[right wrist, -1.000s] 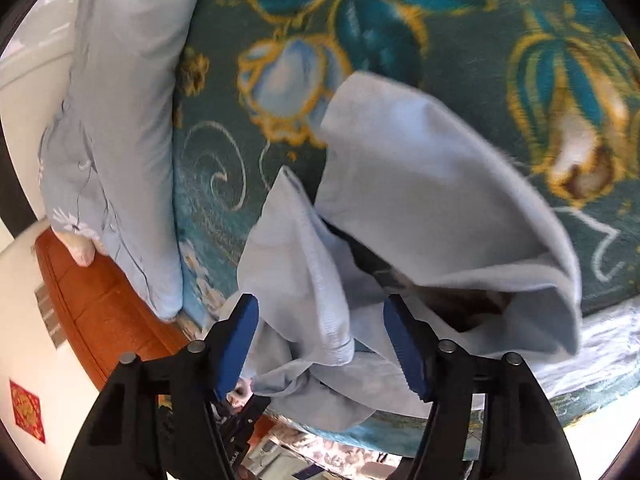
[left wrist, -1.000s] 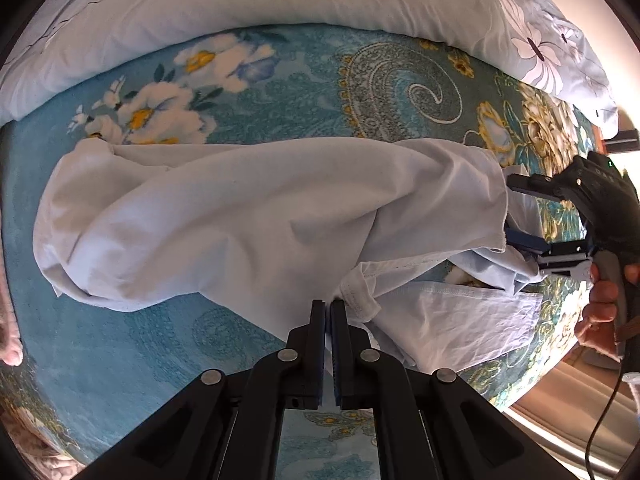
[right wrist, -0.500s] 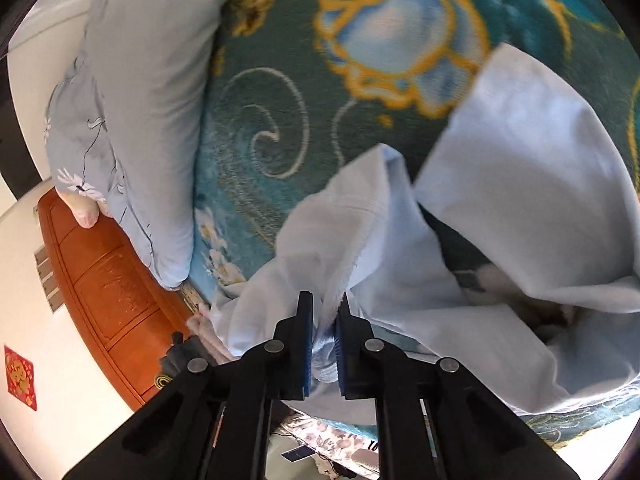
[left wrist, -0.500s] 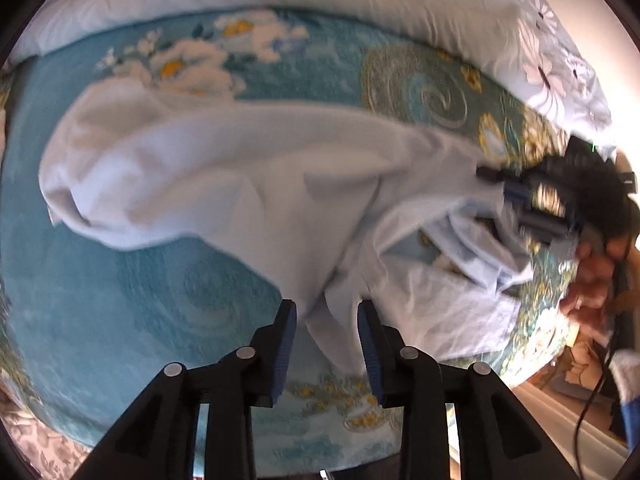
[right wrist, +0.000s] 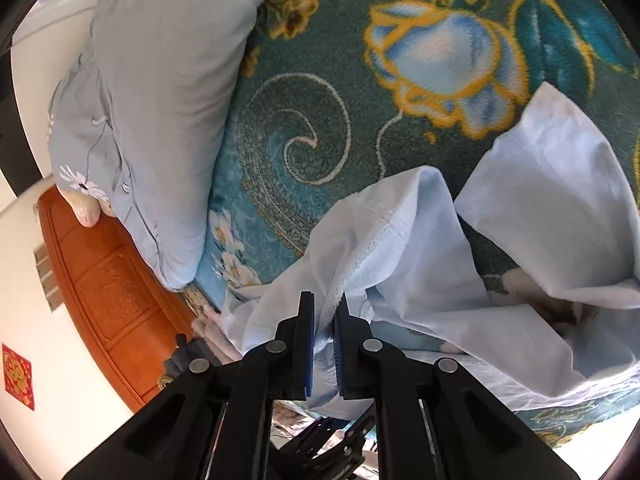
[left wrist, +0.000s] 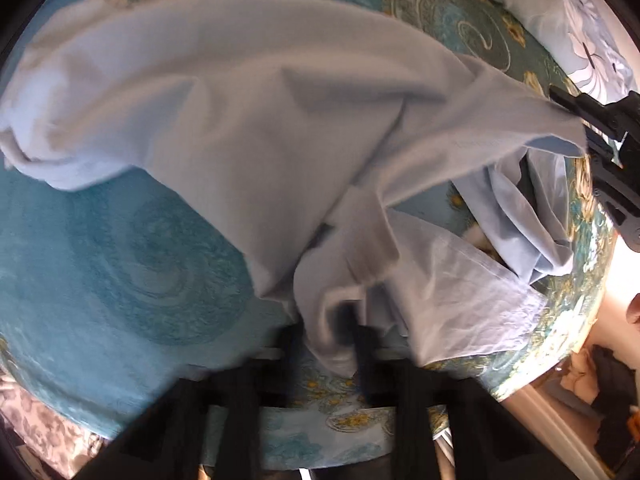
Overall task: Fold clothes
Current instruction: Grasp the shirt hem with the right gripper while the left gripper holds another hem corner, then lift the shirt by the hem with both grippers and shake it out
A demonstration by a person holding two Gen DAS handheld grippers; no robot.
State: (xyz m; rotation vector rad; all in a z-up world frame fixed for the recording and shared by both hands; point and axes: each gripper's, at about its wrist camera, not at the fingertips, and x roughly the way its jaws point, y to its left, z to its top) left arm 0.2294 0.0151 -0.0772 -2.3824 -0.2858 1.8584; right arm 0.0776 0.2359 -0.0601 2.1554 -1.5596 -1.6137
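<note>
A pale blue garment (left wrist: 240, 100) lies crumpled across a teal floral bedspread (left wrist: 100, 260). In the left wrist view my left gripper (left wrist: 340, 332) is blurred at the bottom, pointing steeply down. A bunched fold of the garment hangs over its fingers, and the jaws look shut on it. In the right wrist view my right gripper (right wrist: 323, 312) is shut on the stitched hem of the garment (right wrist: 560, 184), with cloth pinched between the blue pads. That gripper also shows at the right edge of the left wrist view, as the right gripper (left wrist: 600, 120) holding the stretched cloth corner.
A light blue flowered pillow (right wrist: 160, 100) lies along the bedspread (right wrist: 304, 80) beside an orange wooden headboard (right wrist: 104, 292). A red ornament (right wrist: 18, 376) hangs on the white wall. The pillow (left wrist: 580, 20) sits far right. A person's fingers (left wrist: 634, 312) show past the bed edge.
My left gripper opened, sank onto a fold of the garment and closed on it. My right gripper closed on the hem, then lifted it sideways, pulling the cloth taut.
</note>
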